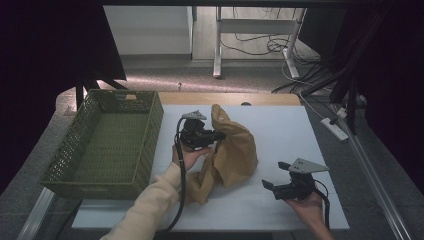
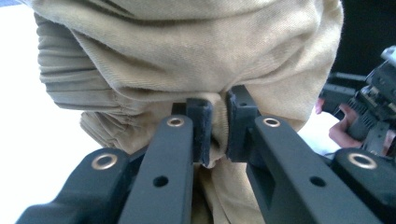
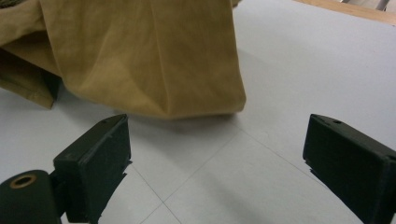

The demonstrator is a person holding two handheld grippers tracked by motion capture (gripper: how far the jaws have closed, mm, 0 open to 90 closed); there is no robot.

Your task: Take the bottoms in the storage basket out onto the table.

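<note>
One small pinch of the soft tan cloth garment (image 2: 187, 56) sits in the left hand-held gripper (image 2: 218, 128), so it could slip out toward the green woven basket (image 1: 107, 145) at nine o'clock, while the right hand-held gripper (image 3: 219, 163) waits wide and empty.

I see a tan cloth (image 1: 231, 150) (plain, no print), an olive-green basket (image 1: 107, 145) with woven lattice walls, a white table (image 1: 285, 135) with a wooden edge, both tools black, my sleeve (image 1: 150, 205) cream.
</note>
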